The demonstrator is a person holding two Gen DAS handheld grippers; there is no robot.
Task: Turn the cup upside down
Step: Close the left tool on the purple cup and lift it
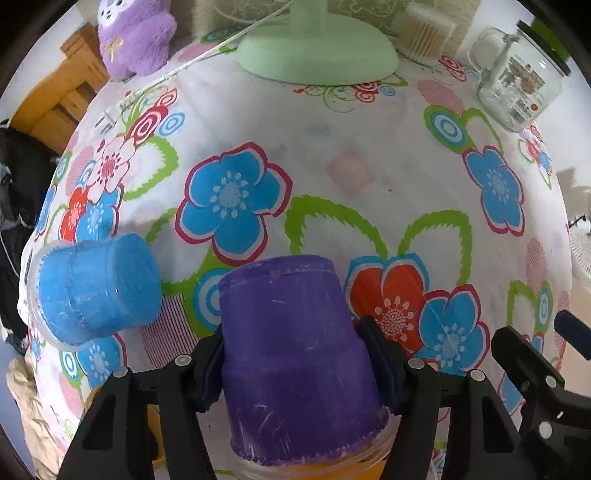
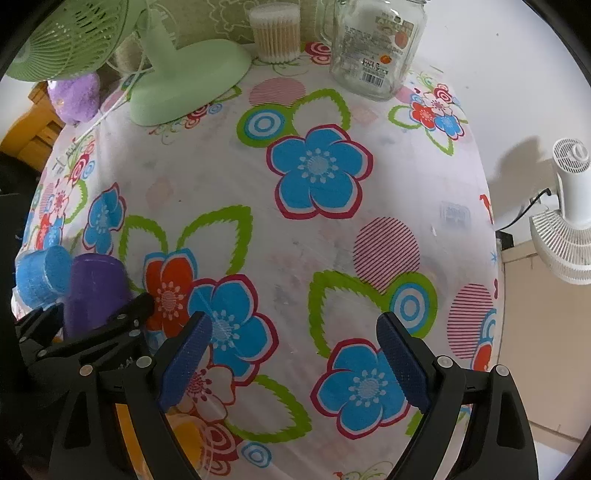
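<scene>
Blue cup (image 1: 94, 290): far left on the floral tablecloth (image 1: 332, 177). It looks tipped, its flat base turned up and toward my left lens, its clear rim toward the table's left edge. It stands apart from my tongs. In my right view it sits just behind the purple one (image 2: 38, 280).

Purple cup (image 1: 299, 354): the task's cup, in my left tongs (image 1: 301, 365). Base up, wider clear rim down. Something orange shows just under the rim; I cannot tell what it is, or whether the rim rests on it.

Left tongs, state: clenched on the purple cup, one dark blue pad (image 1: 212, 373) pressed to each side of the wall. My right view confirms it, with black fingers either side of the purple wall (image 2: 94, 299).

Right tongs (image 2: 295, 365): released, the two blue ribbed pads (image 2: 186, 363) spread well apart with only tablecloth between them. They hover near the table's front, to the right of the left tongs. Their black frame shows at the lower right of my left view (image 1: 535, 376).

Back of table, left to right: purple plush toy (image 1: 135, 35); green desk fan (image 2: 173, 74) with white cord; tub of cotton swabs (image 2: 275, 31); glass mug jar (image 2: 376, 44) with printed label.

Off the table, right: white fan (image 2: 565, 218) near the wall.
</scene>
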